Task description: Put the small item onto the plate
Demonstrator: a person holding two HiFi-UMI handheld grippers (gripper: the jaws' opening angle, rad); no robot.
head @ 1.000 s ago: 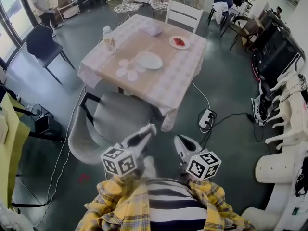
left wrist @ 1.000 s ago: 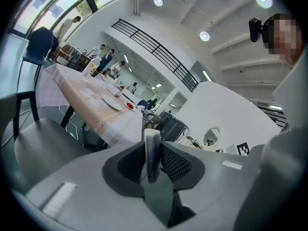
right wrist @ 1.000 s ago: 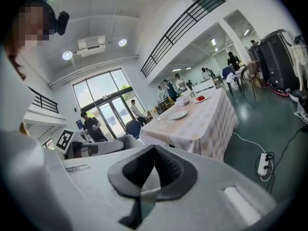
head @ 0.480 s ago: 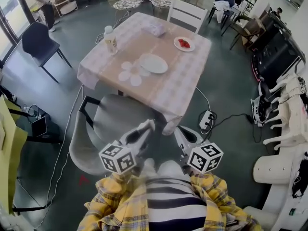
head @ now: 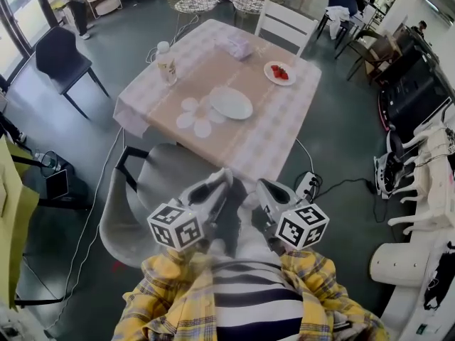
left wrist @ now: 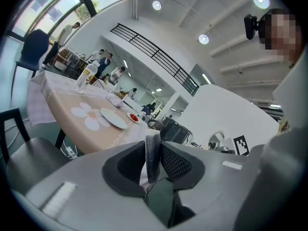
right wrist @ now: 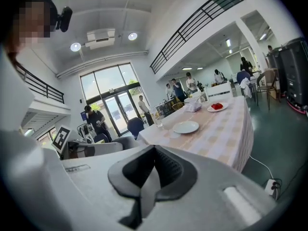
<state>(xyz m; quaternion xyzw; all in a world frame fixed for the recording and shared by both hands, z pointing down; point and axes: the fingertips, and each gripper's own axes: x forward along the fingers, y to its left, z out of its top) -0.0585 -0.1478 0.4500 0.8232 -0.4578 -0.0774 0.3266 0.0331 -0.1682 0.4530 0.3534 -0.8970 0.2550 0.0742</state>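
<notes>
Head view alone: left tongs and right tongs low before striped torso, yellow plaid sleeves, grey padded chair short of checked-cloth desk. Gripper views alone: ceiling lamps. Both tongs point toward desk, jaws together, nothing held. Small red item on small white dish, far right of desk, apart from large white plate; axis too small to tell.
</notes>
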